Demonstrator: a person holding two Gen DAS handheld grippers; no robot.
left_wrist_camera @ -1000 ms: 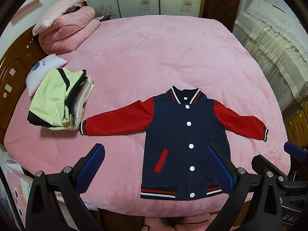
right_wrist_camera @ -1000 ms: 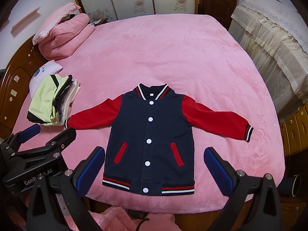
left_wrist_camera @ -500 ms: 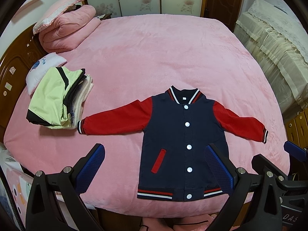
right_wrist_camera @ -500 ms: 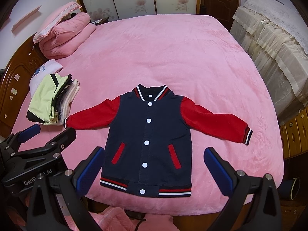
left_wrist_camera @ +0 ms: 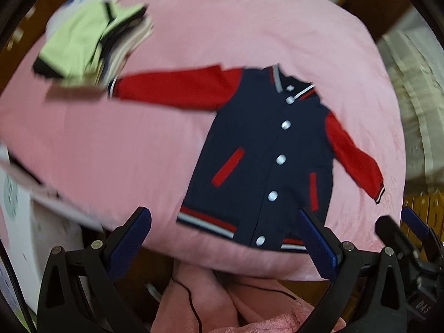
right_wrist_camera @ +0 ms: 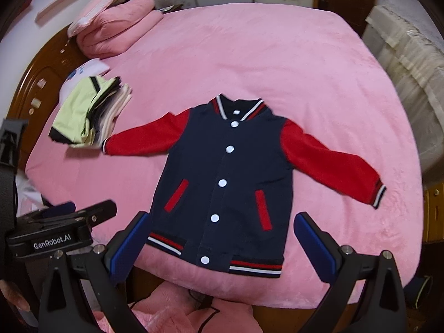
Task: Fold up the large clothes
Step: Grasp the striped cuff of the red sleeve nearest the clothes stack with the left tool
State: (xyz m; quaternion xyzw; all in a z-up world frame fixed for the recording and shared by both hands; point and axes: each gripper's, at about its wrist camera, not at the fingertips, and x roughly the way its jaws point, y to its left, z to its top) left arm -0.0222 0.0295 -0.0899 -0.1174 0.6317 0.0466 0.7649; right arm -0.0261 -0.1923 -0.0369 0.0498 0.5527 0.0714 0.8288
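A navy jacket (right_wrist_camera: 230, 183) with red sleeves, white snap buttons and striped trim lies flat and face up on the pink bed (right_wrist_camera: 277, 63), both sleeves spread out. Its hem reaches the bed's near edge. In the left wrist view the jacket (left_wrist_camera: 258, 166) looks tilted and blurred. My left gripper (left_wrist_camera: 226, 242) is open, hovering just short of the hem, nothing between its blue pads. My right gripper (right_wrist_camera: 220, 245) is open too, straddling the hem from above the bed edge. The left gripper's body (right_wrist_camera: 55, 236) shows at the lower left of the right wrist view.
A stack of folded clothes (right_wrist_camera: 88, 113) with a light green piece on top sits beside the left cuff. A rolled pink quilt and pillow (right_wrist_camera: 116, 25) lie at the head of the bed. A cream-covered piece of furniture (right_wrist_camera: 410, 63) stands at the right. Pink fabric (right_wrist_camera: 177, 313) lies below the bed edge.
Both grippers have moved closer to the jacket's hem. The left wrist view has swung down and tilted, with motion blur. The jacket lies as before.
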